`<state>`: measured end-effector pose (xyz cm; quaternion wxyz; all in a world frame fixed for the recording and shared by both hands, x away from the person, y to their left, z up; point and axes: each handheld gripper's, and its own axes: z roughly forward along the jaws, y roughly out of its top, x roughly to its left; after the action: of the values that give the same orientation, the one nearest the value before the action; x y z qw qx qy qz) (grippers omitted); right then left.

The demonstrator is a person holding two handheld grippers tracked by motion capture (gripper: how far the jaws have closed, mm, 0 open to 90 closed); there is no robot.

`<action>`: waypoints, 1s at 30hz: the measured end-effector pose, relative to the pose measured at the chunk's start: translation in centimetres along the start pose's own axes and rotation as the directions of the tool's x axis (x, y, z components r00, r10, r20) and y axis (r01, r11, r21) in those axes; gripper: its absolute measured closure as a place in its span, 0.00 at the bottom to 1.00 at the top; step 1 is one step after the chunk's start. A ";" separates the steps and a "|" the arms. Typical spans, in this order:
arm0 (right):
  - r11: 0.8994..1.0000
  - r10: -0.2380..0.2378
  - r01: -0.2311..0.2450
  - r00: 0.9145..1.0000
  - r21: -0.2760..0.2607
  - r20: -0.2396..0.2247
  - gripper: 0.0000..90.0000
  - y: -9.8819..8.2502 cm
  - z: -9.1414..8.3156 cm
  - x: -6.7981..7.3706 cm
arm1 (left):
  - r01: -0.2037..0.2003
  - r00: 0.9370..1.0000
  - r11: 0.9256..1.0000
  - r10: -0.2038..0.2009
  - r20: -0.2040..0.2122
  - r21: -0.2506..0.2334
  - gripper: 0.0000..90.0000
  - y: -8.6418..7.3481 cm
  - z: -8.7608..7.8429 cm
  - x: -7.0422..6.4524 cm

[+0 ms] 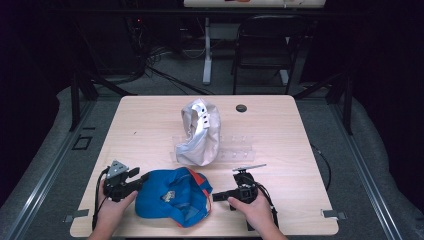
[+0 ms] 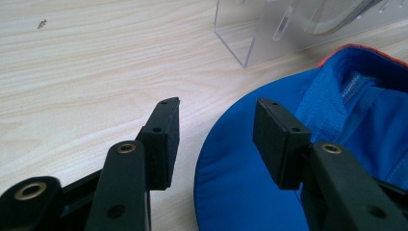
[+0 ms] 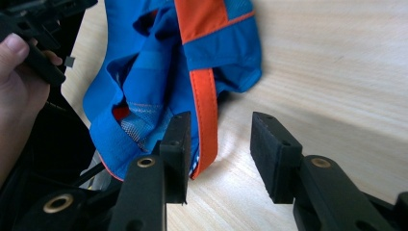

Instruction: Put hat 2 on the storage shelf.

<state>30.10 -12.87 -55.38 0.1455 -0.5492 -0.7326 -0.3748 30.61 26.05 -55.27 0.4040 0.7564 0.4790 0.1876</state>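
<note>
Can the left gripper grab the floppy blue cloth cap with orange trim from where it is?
Probably yes. The left gripper sits right at the blue cloth cap with orange trim, jaws open, and the cap's brim edge already lies between them. Nothing blocks it; the clear plastic stand is farther back.

A crumpled blue cap (image 1: 172, 197) with orange trim lies on the table's near edge.

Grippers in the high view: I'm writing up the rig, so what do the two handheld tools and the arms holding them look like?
Both are black. The left gripper carries a grey three-cornered plate on top and trails a black cable; the right gripper has a thin grey plate and a black cable too. Their jaws end in flat, blocky black pads with small holes and brass-coloured pivot rings. The forearms show no sleeves.
</note>
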 end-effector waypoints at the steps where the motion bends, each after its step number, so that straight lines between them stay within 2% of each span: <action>1: 1.000 -0.015 0.015 1.000 0.008 -0.004 0.66 0.0 0.2 -0.1 | 0.002 1.000 1.000 -0.002 0.000 -0.001 0.59 0.0 0.0 0.0; 10: 0.999 -0.009 0.011 1.000 0.050 -0.022 0.66 -0.2 1.7 -0.1 | 0.004 1.000 1.000 -0.004 -0.005 -0.004 0.59 -0.1 0.0 0.2; 12: 0.999 -0.001 0.003 0.999 0.040 -0.033 0.66 -0.2 2.0 -0.1 | 0.005 1.000 1.000 -0.005 -0.005 -0.003 0.59 -0.1 -0.1 0.2; 19: 0.998 0.006 -0.003 0.999 0.068 -0.045 0.66 -0.2 3.0 0.1 | 0.007 1.000 1.000 -0.007 -0.003 -0.002 0.59 -0.1 -0.1 0.3; 21: 0.997 0.015 -0.012 0.999 0.077 -0.040 0.66 -0.2 3.0 0.2 | 0.007 1.000 1.000 -0.007 -0.003 -0.002 0.59 -0.1 -0.1 0.2; 25: 0.996 0.032 -0.026 0.998 0.090 -0.061 0.67 -0.2 3.5 0.1 | 0.006 1.000 1.000 -0.006 -0.005 -0.007 0.59 -0.1 -0.2 0.3; 29: 0.994 0.037 -0.030 0.997 0.102 -0.071 0.71 -0.2 3.9 0.4 | 0.008 1.000 1.000 -0.008 -0.004 -0.006 0.59 -0.1 -0.1 0.3; 30: 0.993 0.031 -0.023 0.997 0.112 -0.066 0.76 -0.2 4.0 0.4 | 0.008 1.000 1.000 -0.008 -0.004 -0.008 0.59 -0.1 -0.1 0.3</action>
<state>30.56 -9.77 -57.90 0.2053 -0.5371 -0.7396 -0.3498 30.59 26.38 -55.29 0.4068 0.7524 0.4821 0.1897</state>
